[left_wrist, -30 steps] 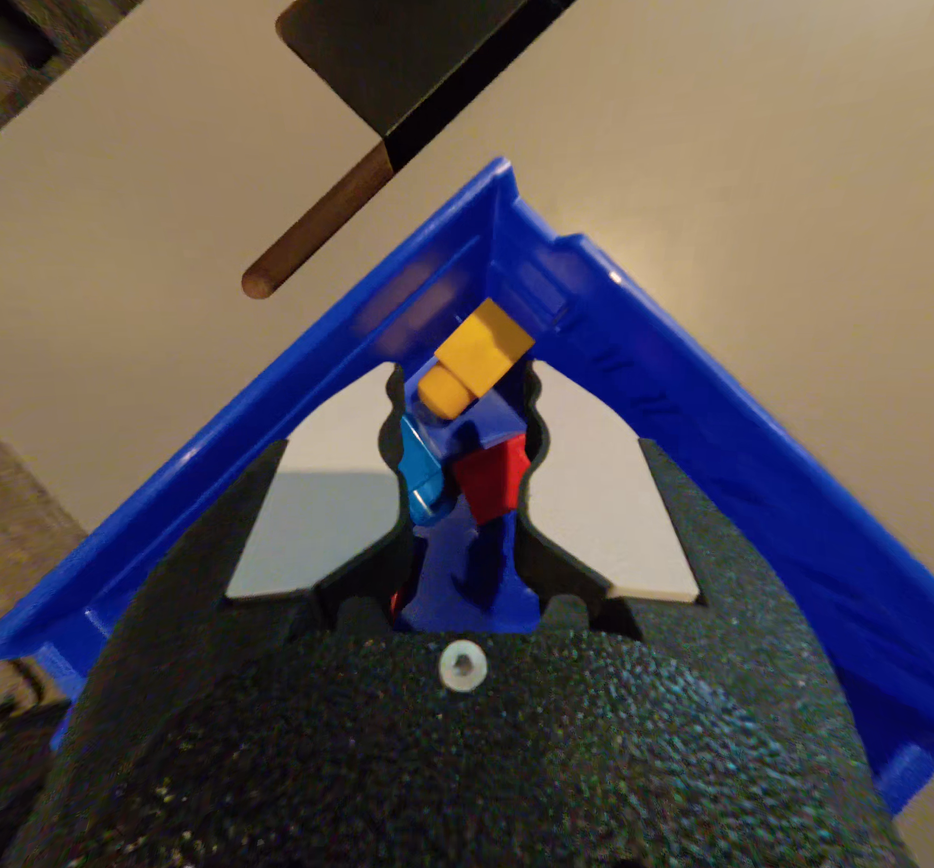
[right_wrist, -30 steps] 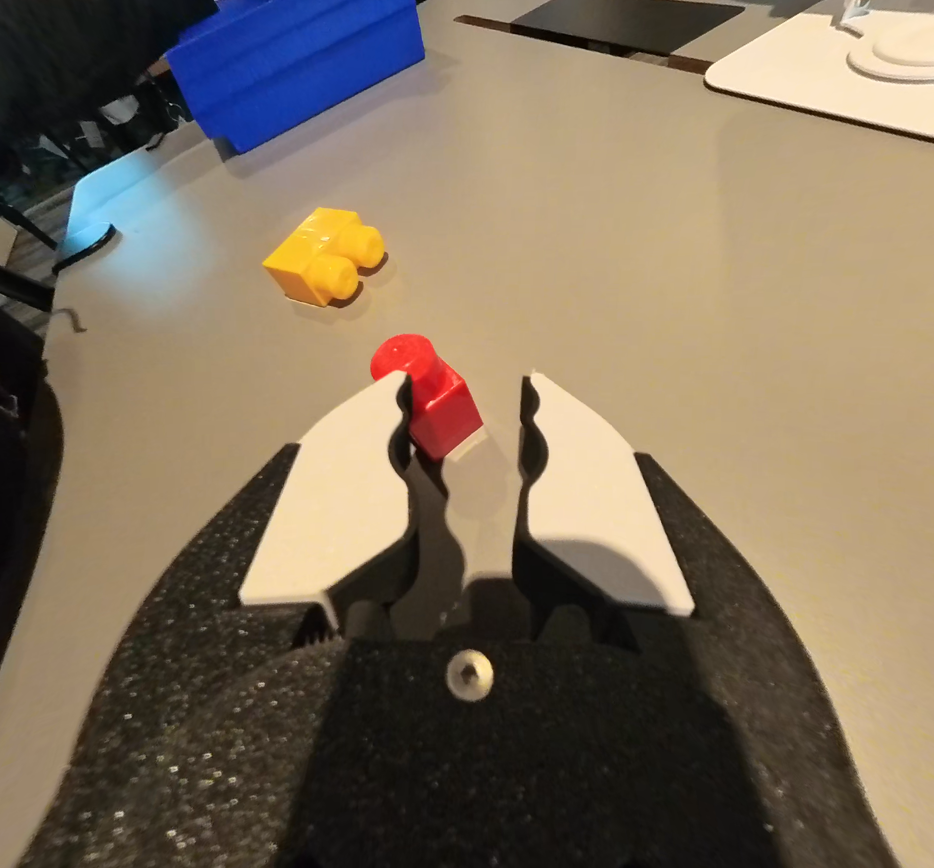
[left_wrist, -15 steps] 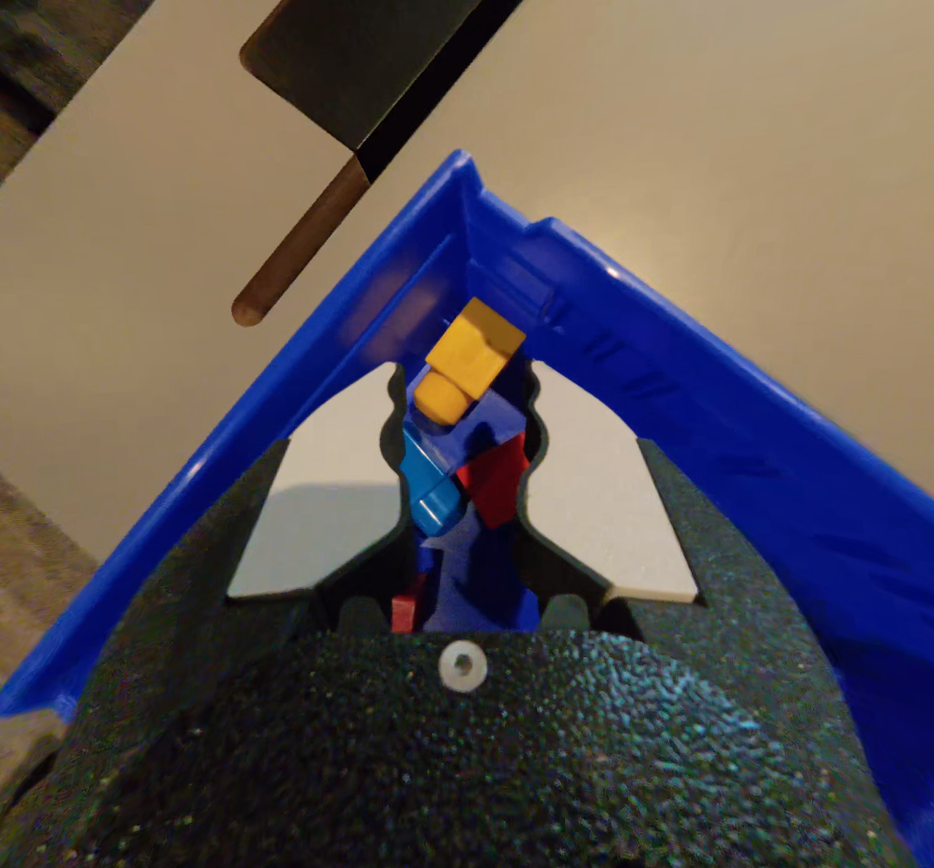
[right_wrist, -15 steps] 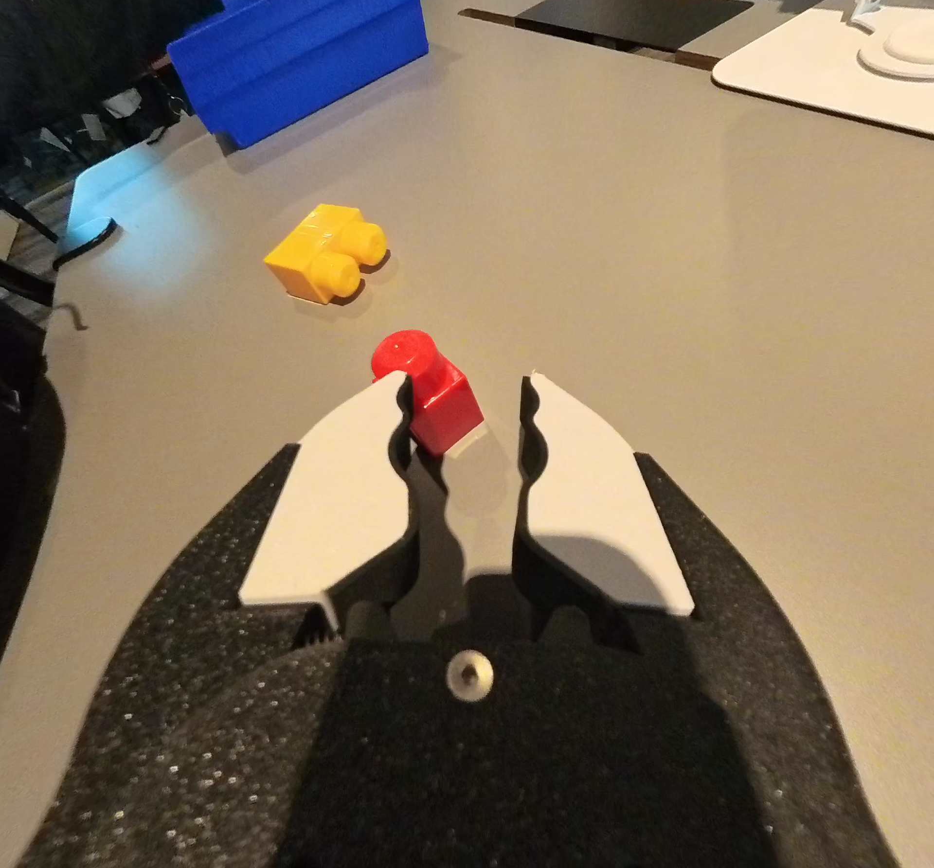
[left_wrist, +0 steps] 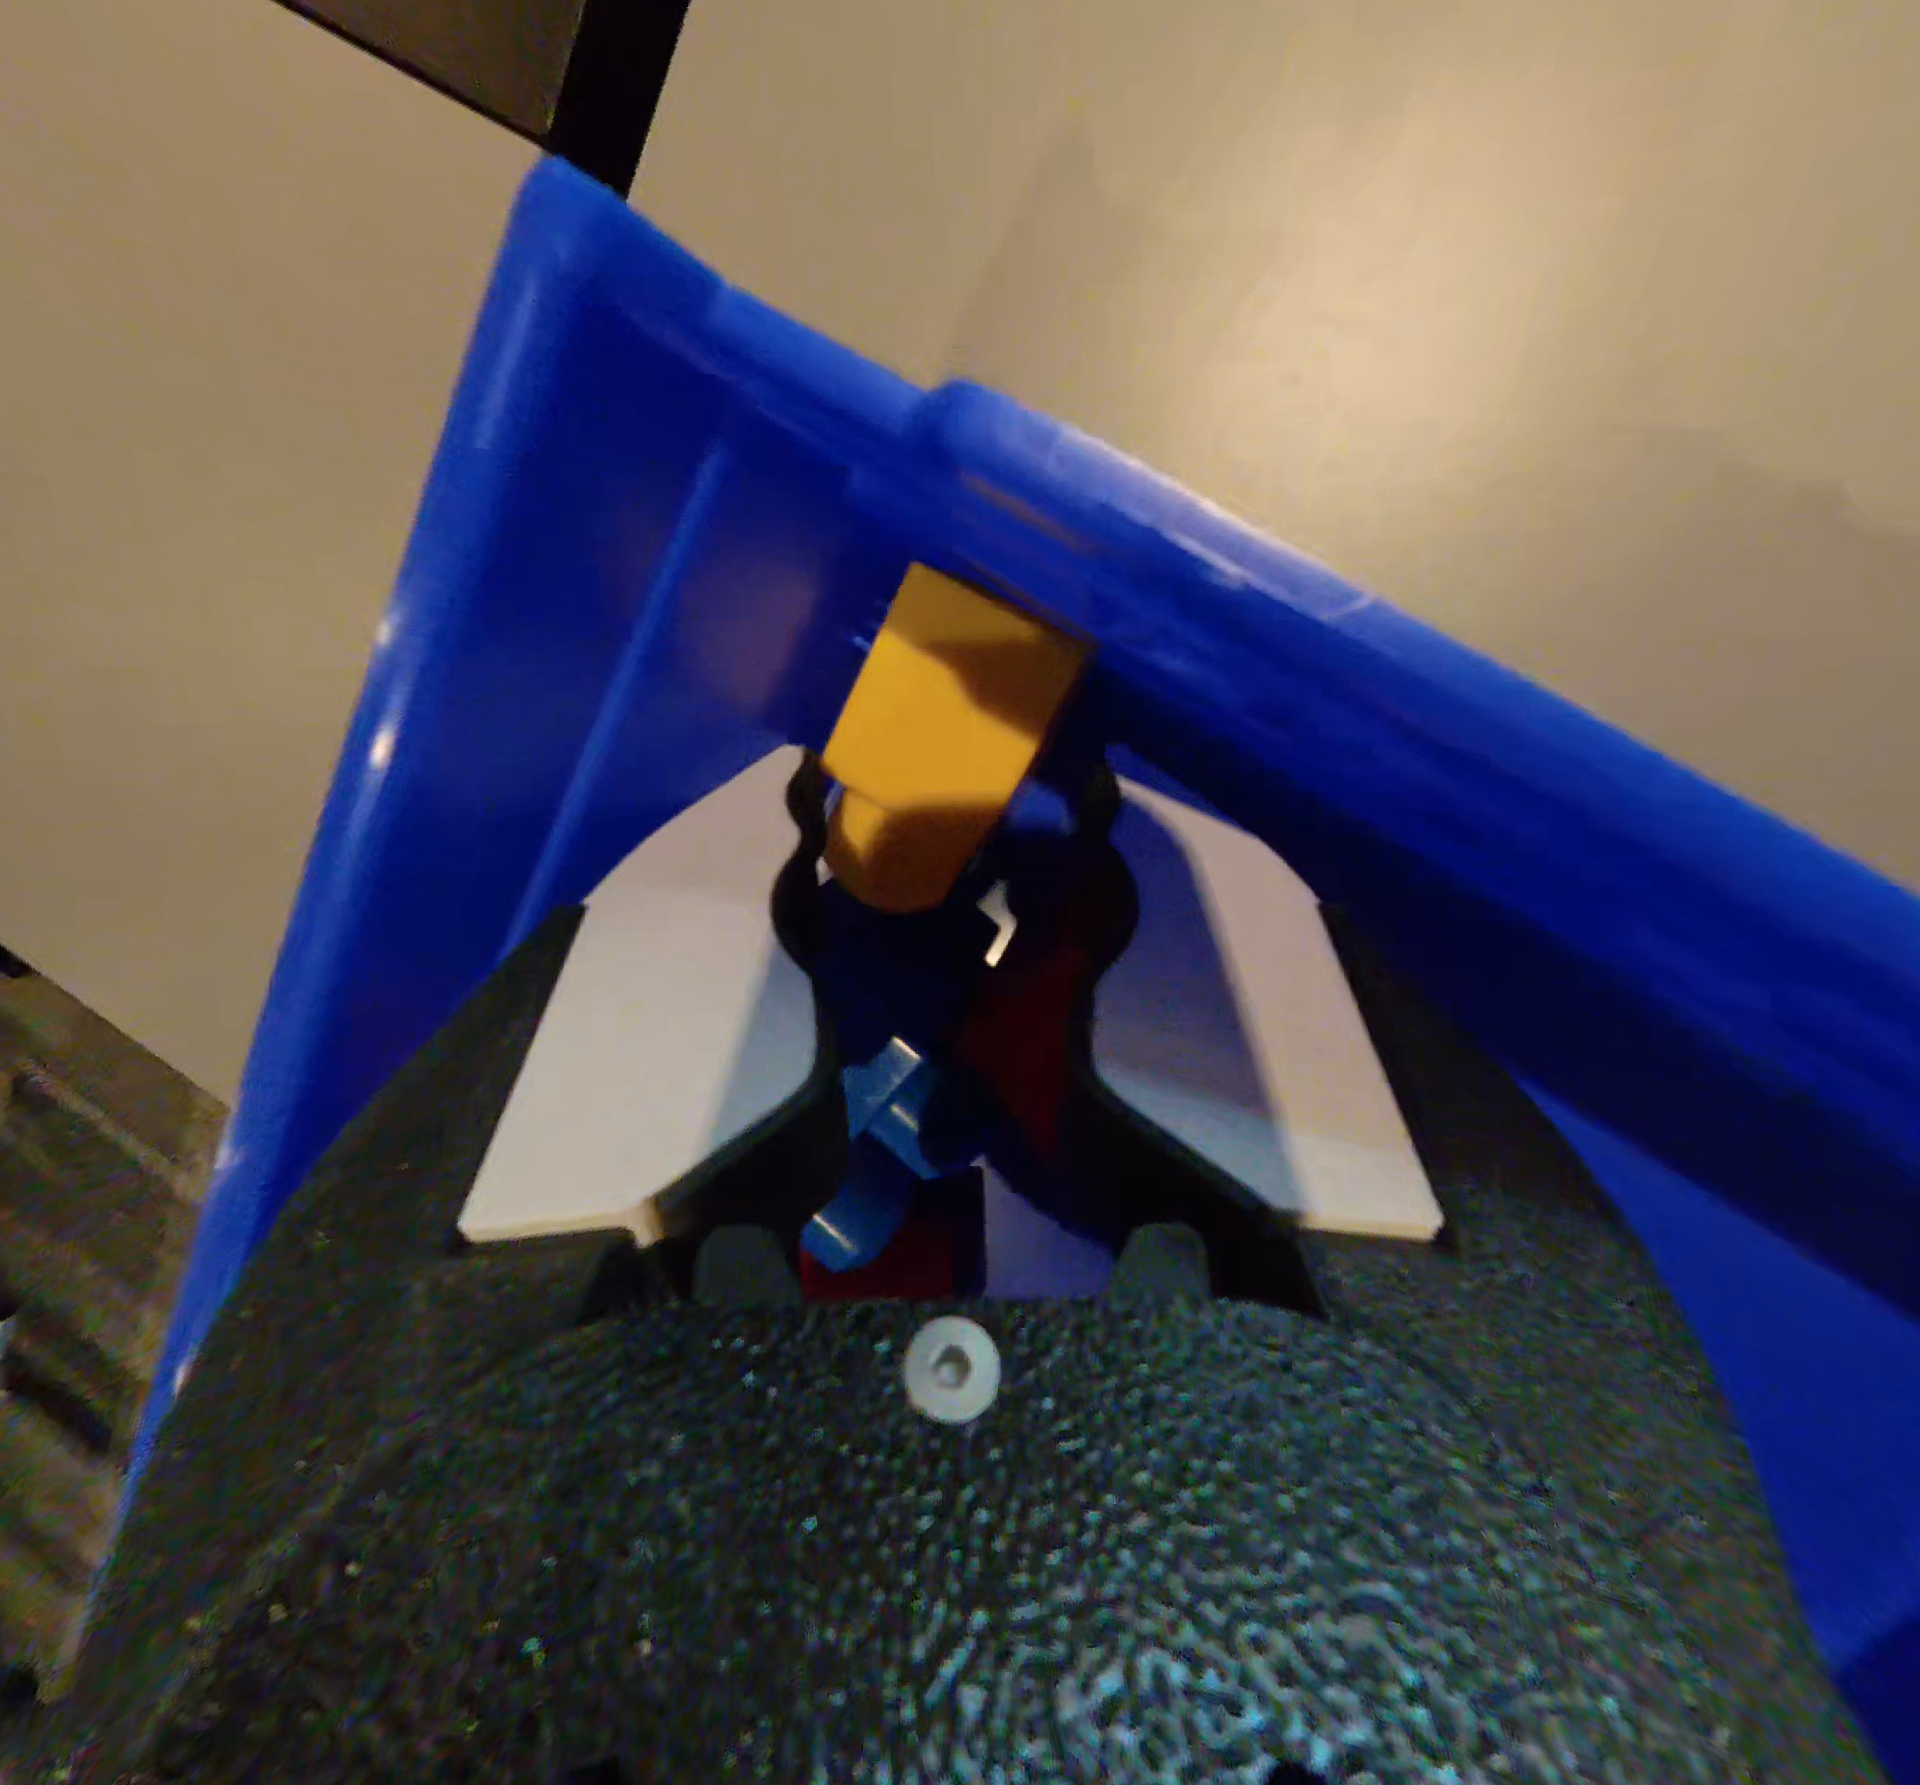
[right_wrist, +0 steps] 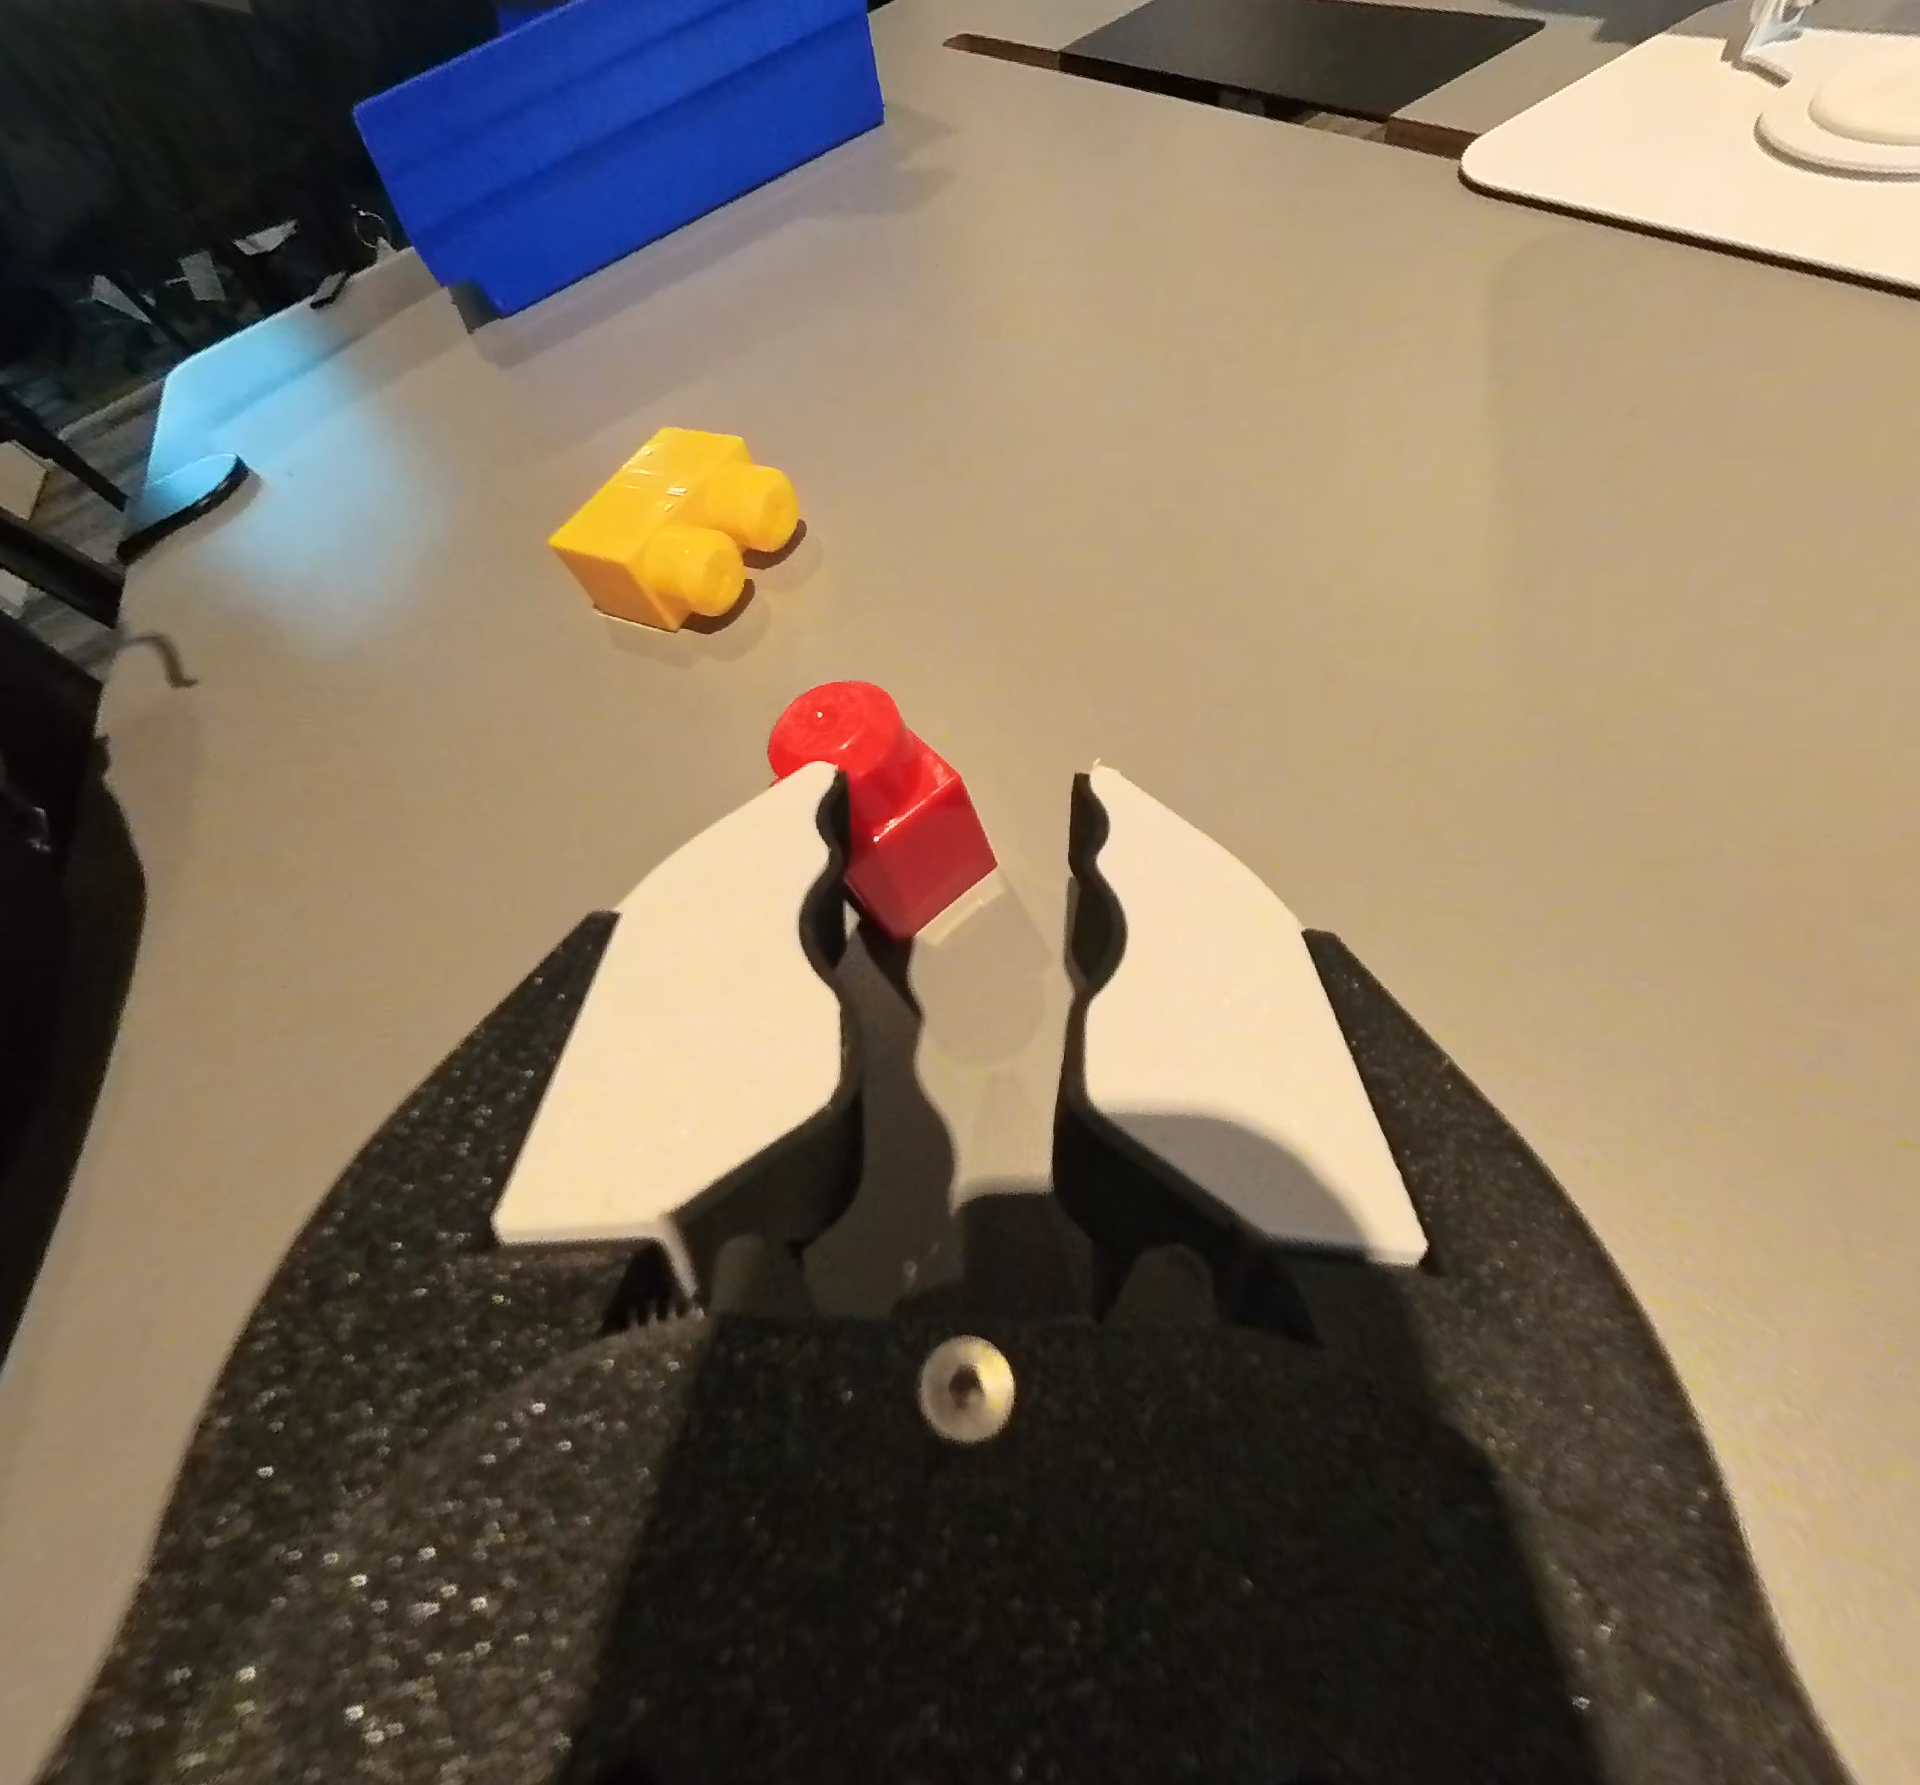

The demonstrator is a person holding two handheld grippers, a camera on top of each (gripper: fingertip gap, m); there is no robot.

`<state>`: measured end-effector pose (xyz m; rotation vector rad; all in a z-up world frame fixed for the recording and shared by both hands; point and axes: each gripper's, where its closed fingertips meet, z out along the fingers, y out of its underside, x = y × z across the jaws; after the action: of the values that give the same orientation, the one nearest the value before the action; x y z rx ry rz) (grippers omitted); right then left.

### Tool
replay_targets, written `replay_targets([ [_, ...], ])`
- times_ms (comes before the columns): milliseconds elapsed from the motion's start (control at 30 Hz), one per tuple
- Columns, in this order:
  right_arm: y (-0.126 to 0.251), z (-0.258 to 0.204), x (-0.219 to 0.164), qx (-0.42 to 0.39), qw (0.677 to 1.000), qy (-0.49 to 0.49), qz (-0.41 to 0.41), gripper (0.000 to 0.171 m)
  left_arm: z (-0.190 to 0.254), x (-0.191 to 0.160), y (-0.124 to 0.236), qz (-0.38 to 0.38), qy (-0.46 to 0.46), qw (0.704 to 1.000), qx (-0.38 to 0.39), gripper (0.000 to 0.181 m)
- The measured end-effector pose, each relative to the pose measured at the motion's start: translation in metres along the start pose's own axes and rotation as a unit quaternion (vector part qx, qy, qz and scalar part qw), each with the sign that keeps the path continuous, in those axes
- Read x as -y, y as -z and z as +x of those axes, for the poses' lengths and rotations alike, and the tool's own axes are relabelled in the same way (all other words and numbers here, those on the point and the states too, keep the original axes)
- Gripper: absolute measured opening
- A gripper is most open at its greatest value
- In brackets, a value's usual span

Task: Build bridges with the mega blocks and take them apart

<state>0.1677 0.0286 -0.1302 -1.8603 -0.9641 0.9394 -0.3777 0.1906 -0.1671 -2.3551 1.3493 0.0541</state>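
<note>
In the left wrist view my left gripper [left_wrist: 948,785] is open and reaches down into the blue bin [left_wrist: 1351,613]. A yellow block [left_wrist: 945,748] lies in the bin's corner between the fingertips. A blue block [left_wrist: 883,1112] and a red block [left_wrist: 1023,1018] lie lower between the fingers. In the right wrist view my right gripper [right_wrist: 958,785] is open and low over the grey table. A red one-stud block [right_wrist: 904,821] lies on its side between the tips, against the left finger. A yellow two-stud block [right_wrist: 675,530] lies on its side farther ahead to the left.
The blue bin [right_wrist: 623,135] stands at the far left of the table, with a person's hand over it. A black pad [right_wrist: 1299,42] and a white board [right_wrist: 1662,146] lie at the back right. The table's left edge [right_wrist: 125,655] is close to the yellow block. Tip to tip, the grippers are about 55 cm apart.
My left gripper has gone deeper into the bin and turned, so the yellow block now sits between its tips. The jaws stay as wide. The right gripper has hardly moved.
</note>
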Motion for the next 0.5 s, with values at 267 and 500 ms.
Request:
replay_targets([
  [267, 0.0, -0.001, 0.0, -0.001, 1.0, 0.004, 0.001, 0.041, -0.001, -0.012, 0.004, -0.065, -0.017, 0.998, 0.008, 0.037],
  [500, 0.0, 0.0, 0.0, 0.002, 1.0, -0.002, 0.001, 0.04, -0.005, -0.006, 0.017, -0.033, 0.003, 0.999, -0.009, 0.038],
])
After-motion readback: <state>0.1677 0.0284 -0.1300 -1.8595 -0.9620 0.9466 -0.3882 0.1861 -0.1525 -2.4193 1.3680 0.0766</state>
